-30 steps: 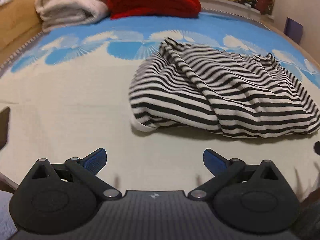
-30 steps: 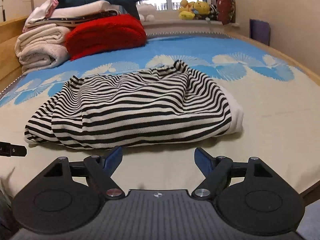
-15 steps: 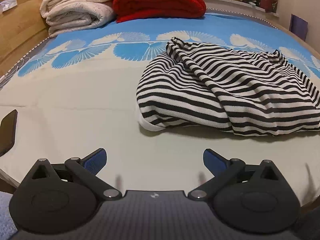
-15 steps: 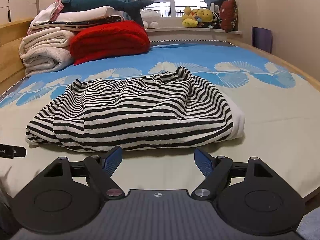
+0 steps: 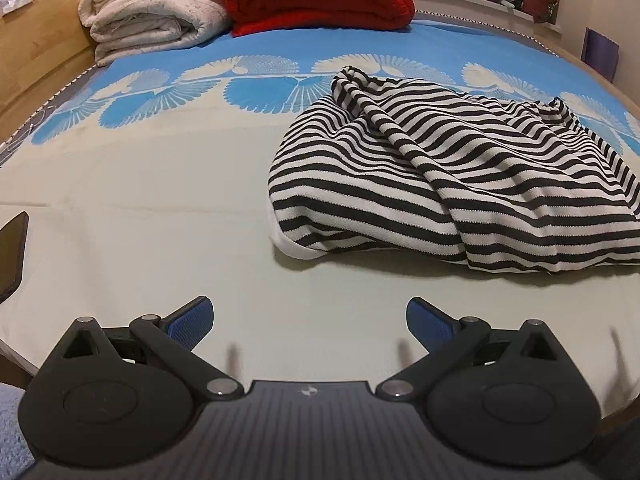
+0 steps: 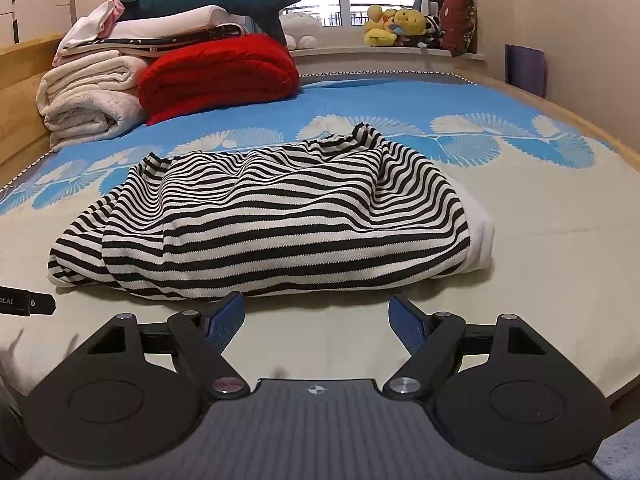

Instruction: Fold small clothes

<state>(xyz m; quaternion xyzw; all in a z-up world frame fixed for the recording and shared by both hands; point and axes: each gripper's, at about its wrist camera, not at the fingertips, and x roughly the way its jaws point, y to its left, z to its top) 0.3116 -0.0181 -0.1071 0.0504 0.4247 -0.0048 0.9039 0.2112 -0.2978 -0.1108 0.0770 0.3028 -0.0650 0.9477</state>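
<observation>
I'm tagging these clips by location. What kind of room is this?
Most likely a bedroom: a bed with a blue-patterned cover, folded blankets stacked at its far end, and plush toys on the windowsill.

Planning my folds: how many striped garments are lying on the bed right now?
1: the striped garment lies crumpled mid-bed, just ahead of the open right gripper and right of the open left gripper. Another could hide underneath.

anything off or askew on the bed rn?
Only the striped garment: it lies bunched on the bed, with a diagonal ridge across it and a white inner layer poking out at one end. Both tongs, left and right, are open and clear of it.
</observation>
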